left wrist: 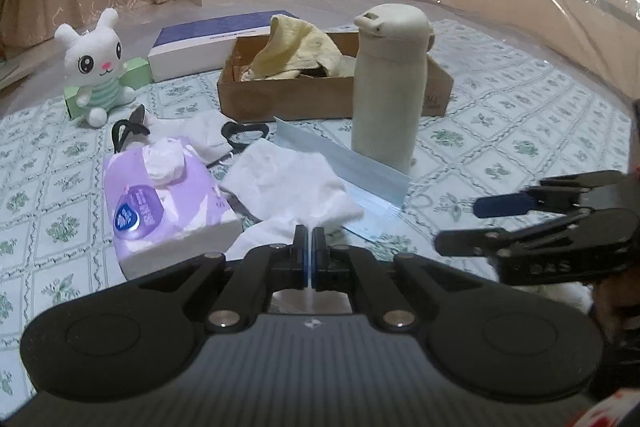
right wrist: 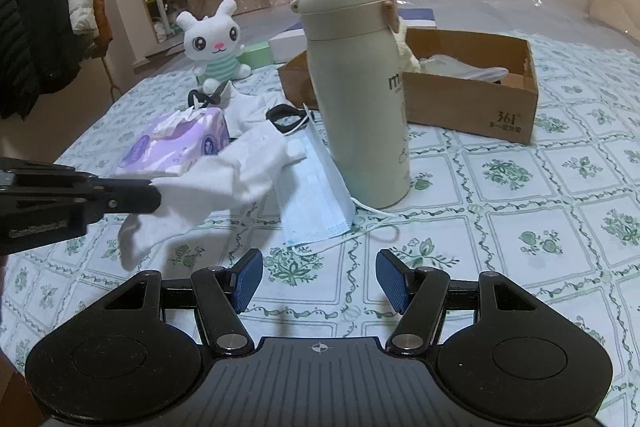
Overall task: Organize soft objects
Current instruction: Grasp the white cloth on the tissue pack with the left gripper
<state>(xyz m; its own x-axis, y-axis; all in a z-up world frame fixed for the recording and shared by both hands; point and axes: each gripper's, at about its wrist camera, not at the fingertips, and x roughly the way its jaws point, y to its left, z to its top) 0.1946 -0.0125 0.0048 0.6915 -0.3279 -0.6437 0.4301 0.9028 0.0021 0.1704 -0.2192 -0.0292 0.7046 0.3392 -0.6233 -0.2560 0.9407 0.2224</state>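
A: Left gripper (left wrist: 311, 239)?
B: Clenched on the white cloth (left wrist: 296, 183), pinching its near edge. The right wrist view shows the cloth raised at the pinch and draping down to the tablecloth (right wrist: 520, 227).
A: Right gripper (right wrist: 319, 277)?
B: Released, jaws apart, nothing between them, hovering over bare tablecloth near the blue face mask (right wrist: 316, 195).
A: Where's the cloth sitting?
B: Between the purple tissue pack (left wrist: 160, 199) and the mask, overlapping the mask, in front of the cream flask (left wrist: 388, 83). Cardboard box (left wrist: 320, 95) is behind, with a yellow towel (left wrist: 296, 47) already in it.
A: Handling?
B: Looks light, limp, no stiffness. It'll sag and trail, so an edge pinch works but the loose end could drag the mask or brush the flask. Not fragile, not slippery by the look.
A: Better hold?
B: Probably bunch more fabric, or the right takes the dangling end.
A: Other soft items?
B: Plush rabbit (left wrist: 98, 67), far left.
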